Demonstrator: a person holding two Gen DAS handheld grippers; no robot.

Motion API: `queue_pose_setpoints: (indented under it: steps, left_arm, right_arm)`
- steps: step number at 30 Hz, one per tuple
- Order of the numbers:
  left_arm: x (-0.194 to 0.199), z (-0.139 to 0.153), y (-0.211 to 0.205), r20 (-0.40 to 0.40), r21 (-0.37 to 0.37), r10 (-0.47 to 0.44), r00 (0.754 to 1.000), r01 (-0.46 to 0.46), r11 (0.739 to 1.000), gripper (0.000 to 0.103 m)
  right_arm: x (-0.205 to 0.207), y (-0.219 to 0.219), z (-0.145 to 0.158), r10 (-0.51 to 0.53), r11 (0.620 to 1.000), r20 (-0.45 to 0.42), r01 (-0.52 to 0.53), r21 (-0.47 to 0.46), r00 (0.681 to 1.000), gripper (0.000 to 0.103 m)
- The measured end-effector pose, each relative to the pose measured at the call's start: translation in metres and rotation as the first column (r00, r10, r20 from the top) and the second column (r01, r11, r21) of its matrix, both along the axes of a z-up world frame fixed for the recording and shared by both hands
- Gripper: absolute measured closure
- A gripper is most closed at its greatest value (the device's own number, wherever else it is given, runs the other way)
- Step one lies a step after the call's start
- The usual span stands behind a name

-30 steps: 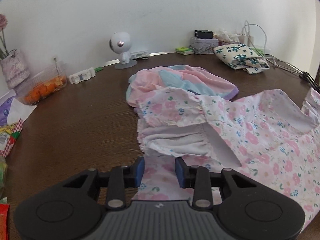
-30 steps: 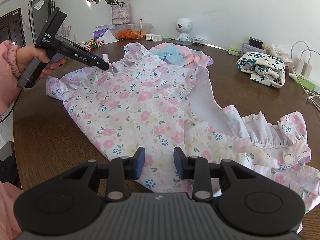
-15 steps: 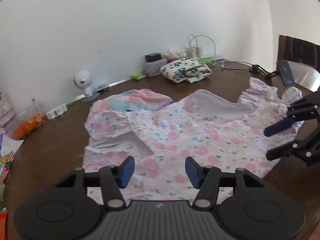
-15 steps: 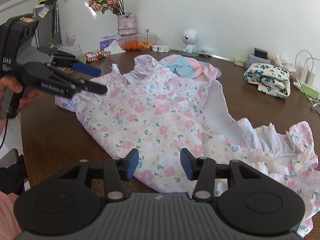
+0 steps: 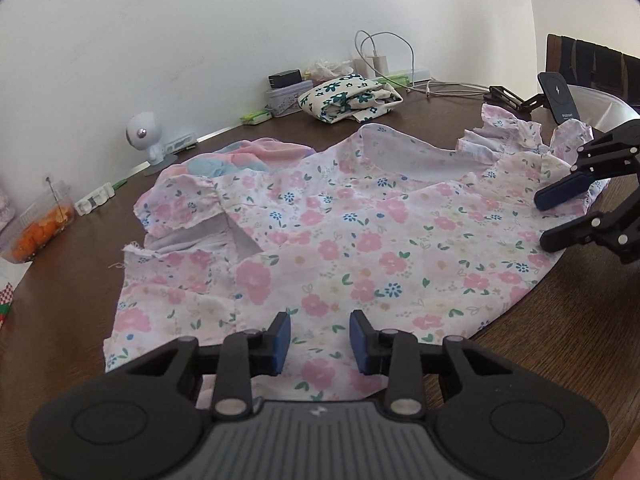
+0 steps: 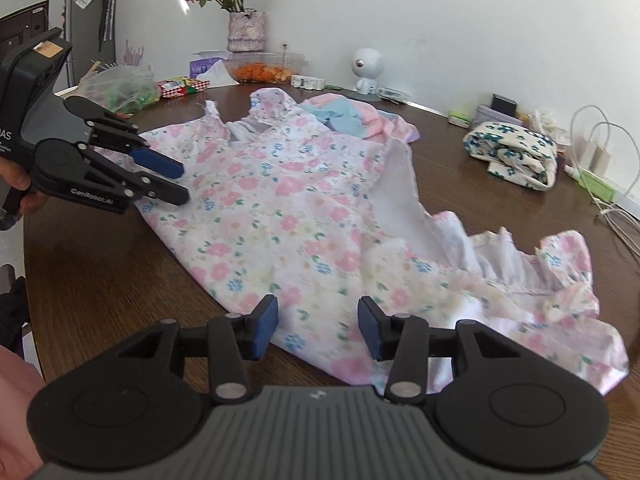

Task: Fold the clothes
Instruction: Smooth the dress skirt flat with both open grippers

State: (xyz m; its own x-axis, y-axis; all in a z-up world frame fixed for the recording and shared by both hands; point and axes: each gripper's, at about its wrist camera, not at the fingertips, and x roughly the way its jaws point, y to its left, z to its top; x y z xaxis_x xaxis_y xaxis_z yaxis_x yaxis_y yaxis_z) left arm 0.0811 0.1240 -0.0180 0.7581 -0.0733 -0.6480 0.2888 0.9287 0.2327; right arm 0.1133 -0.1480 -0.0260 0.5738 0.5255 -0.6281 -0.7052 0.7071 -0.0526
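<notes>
Your left gripper [image 5: 319, 336] is closing, jaws apart over the near hem of the dress [image 5: 360, 232], nothing pinched. The dress runs lengthwise from it across to your right gripper [image 6: 318, 326], likewise unclamped and narrowing over the opposite edge.

3 garments [image 5: 360, 240], 2 grippers [image 5: 319, 338]

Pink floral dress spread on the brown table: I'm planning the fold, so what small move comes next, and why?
Probably lower both grippers to pinch the near hem. The pink floral dress lies flat on the brown wooden table; the closing left gripper and right gripper hover over its edge, nothing pinched yet.
</notes>
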Motion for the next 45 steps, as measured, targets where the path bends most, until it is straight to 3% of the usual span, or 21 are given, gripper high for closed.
queue_pose_setpoints:
  steps: [12, 19, 30, 33, 37, 45]
  left_arm:
    - [-0.001, 0.001, -0.001, -0.007, -0.011, 0.013, 1.0, -0.014, 1.0, 0.071]
    - [-0.001, 0.002, 0.0, -0.012, -0.02, -0.007, 1.0, 0.007, 1.0, 0.071]
    - [-0.004, 0.001, 0.04, -0.01, -0.046, -0.042, 0.999, 0.041, 0.998, 0.064]
    - [-0.01, 0.002, 0.065, -0.025, -0.101, -0.008, 1.0, 0.005, 0.995, 0.064]
    - [-0.02, 0.002, 0.091, -0.043, -0.192, 0.024, 0.999, -0.032, 0.981, 0.054]
    - [-0.034, 0.006, 0.11, -0.012, -0.28, 0.02, 1.0, -0.023, 0.96, 0.053]
  right_arm:
    - [0.01, -0.075, -0.001, -0.124, 0.992, -0.026, 0.124, 0.03, 0.992, 0.06]
    - [0.011, -0.086, -0.004, -0.178, 0.978, -0.082, 0.186, 0.099, 0.98, 0.059]
    - [0.005, -0.082, -0.001, -0.224, 0.971, -0.076, 0.229, 0.07, 0.972, 0.058]
    - [0.005, -0.078, -0.001, -0.228, 0.97, -0.074, 0.232, 0.064, 0.971, 0.057]
    - [0.005, -0.077, -0.002, -0.224, 0.971, -0.075, 0.228, 0.064, 0.972, 0.054]
    - [0.01, -0.079, -0.003, -0.215, 0.974, -0.071, 0.219, 0.061, 0.974, 0.054]
